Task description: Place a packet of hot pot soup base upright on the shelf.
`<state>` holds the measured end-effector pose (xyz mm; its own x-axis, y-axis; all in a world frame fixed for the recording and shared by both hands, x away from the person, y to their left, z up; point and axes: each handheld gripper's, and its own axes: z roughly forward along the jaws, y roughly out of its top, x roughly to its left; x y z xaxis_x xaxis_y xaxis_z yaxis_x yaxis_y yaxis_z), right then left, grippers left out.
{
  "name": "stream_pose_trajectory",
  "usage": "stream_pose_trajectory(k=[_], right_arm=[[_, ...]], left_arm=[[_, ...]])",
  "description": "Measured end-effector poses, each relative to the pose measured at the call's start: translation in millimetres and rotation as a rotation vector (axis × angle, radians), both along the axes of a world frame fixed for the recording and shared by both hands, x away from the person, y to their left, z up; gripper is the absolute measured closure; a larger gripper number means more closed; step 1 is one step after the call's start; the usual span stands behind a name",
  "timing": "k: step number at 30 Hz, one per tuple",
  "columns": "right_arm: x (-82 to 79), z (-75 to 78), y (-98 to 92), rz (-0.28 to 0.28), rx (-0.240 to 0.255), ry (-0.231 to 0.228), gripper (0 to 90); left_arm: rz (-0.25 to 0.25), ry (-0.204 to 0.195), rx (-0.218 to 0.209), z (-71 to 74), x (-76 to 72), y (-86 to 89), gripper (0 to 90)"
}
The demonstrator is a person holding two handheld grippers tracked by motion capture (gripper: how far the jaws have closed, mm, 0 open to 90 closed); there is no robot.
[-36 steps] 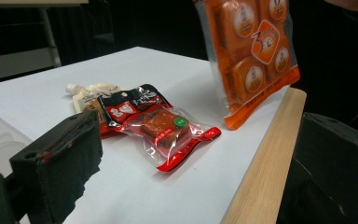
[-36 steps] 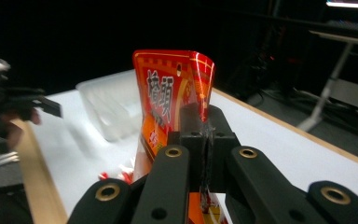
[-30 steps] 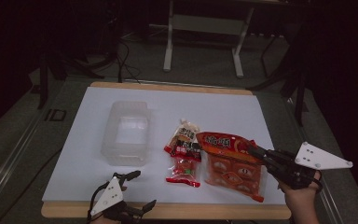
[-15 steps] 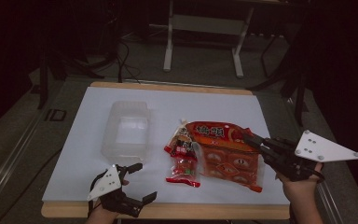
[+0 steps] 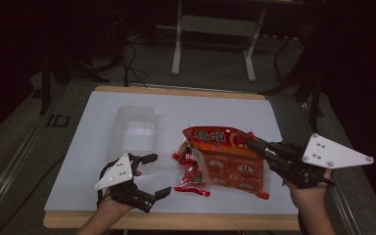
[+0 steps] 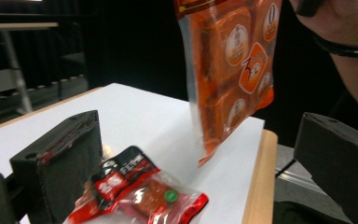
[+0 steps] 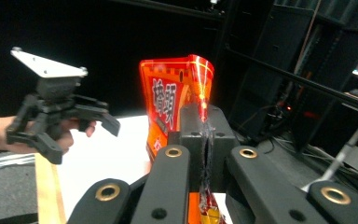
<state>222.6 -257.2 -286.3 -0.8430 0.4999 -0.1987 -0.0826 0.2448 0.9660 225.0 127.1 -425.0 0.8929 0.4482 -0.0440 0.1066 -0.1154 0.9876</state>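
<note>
While the right claw (image 5: pixel 252 144) pinches the top corner of the orange bag (image 5: pixel 230 164), its jaws pressed together on the foil edge in the right gripper view, the bag hangs clear of the bench (image 5: pixel 225 110) at the right front. Large characters run down the bag's red header (image 7: pixel 165 109), too stylised to read with confidence; the left gripper view shows a bold "3" in a diamond (image 6: pixel 253 70) on its front and round badges too blurred to read. Just left of it a small red snack packet (image 5: pixel 188 169) lies flat, its white lettering illegible. The left claw (image 5: pixel 156 175) hovers spread and empty near the front edge. A clear tub (image 5: pixel 136 128) sits behind it.
</note>
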Motion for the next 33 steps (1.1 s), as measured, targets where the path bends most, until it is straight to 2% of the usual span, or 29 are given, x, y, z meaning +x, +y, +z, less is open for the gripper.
stream_pose_trajectory(k=[5, 14, 21, 23, 27, 31, 33], right_arm=[[-0.1, 3.3, 5.0, 0.014, -0.001, -0.006, 88.7], [1.1, 7.1, 14.2, 0.044, -0.001, -0.009, 88.7], [2.4, 6.5, 22.5, 0.065, -0.003, -0.008, 88.7], [3.1, 6.0, 25.4, 0.071, -0.005, -0.006, 88.7], [3.8, 4.8, 28.9, 0.081, -0.008, -0.002, 88.7], [4.2, 3.3, 31.1, 0.087, -0.009, -0.001, 88.7], [4.4, 2.8, 32.0, 0.09, -0.014, 0.002, 88.7]], left_arm=[[-0.021, -0.021, 0.004, 10.3, 10.7, -11.6, 1.5], [-0.126, -0.005, -0.006, 15.4, 27.3, -34.7, 1.6], [-0.172, 0.008, -0.005, 18.6, 41.1, -48.4, 6.1], [-0.197, 0.017, -0.015, 17.6, 45.9, -49.5, 11.7], [-0.241, 0.044, -0.031, 12.0, 55.0, -51.4, 16.0], [-0.274, 0.028, -0.038, 11.5, 55.0, -54.4, 21.8], [-0.285, 0.017, -0.052, 12.0, 54.6, -54.8, 31.0]])
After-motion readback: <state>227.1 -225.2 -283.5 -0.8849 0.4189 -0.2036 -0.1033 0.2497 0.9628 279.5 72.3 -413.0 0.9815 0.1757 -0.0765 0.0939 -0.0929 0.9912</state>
